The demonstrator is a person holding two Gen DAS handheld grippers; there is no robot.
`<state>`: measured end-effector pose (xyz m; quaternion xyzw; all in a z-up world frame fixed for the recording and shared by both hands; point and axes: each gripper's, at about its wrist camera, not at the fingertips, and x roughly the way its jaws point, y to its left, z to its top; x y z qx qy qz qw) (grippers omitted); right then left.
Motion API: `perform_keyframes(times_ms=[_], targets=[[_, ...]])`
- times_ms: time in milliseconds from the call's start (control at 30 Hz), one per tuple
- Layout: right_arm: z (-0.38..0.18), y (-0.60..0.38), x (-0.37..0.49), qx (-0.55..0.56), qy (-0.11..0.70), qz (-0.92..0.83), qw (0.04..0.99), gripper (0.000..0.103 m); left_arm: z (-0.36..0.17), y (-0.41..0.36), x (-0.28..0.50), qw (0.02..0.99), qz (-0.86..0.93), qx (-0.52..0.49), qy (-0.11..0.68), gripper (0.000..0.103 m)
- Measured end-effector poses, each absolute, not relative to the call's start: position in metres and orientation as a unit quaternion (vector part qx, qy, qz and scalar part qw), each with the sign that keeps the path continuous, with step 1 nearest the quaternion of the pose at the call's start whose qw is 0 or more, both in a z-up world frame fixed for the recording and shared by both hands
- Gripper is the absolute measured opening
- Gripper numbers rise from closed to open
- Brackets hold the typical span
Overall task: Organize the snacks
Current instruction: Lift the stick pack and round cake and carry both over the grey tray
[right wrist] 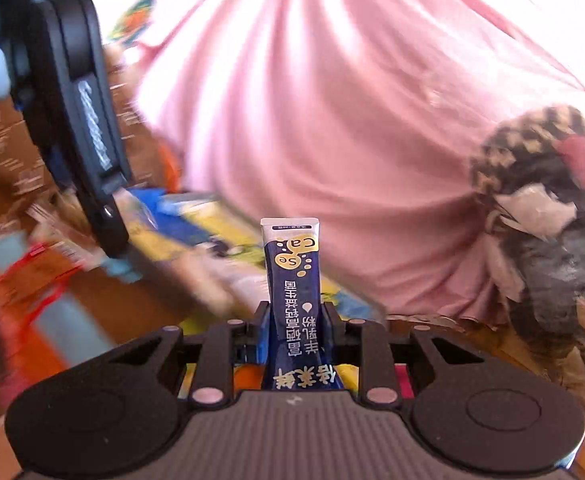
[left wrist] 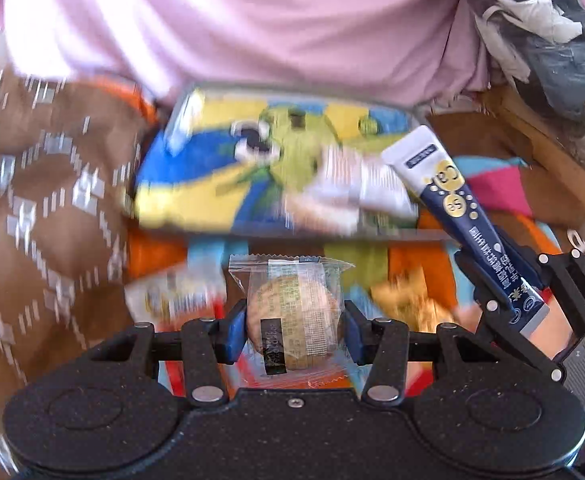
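Left wrist: pink cloth (left wrist: 252,28) behind tin (left wrist: 220,168) (blurred).

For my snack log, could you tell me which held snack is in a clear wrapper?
The round biscuit in the left gripper; the right gripper holds an opaque navy stick sachet.

Low in the centre of your left wrist view sits a round biscuit in a clear wrapper (left wrist: 292,312), its serrated seal edge pointing up the frame and a dark printed strip near its lower left. At the right edge, a navy stick sachet (left wrist: 462,220) with gold bubbles slants toward the upper left (white sealed end uppermost). Other wrapped snacks nearby are too blurred to identify.
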<state>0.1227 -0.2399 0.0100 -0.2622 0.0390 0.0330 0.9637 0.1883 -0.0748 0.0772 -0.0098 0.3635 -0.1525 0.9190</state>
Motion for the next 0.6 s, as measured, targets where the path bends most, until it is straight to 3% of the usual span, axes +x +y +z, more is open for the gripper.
perform_keyframes(times_ms=[267, 600], targets=[[0.030, -0.278, 0.172, -0.195, 0.037, 0.002, 0.980, 0.029, 0.140, -0.119, 0.245, 0.919, -0.155, 0.038, 0.362, 0.050], [0.038, -0.317, 0.203, -0.097, 0.085, 0.024, 0.991, 0.029, 0.132, -0.176, 0.298, 0.927, -0.151, 0.047, 0.340, 0.050]])
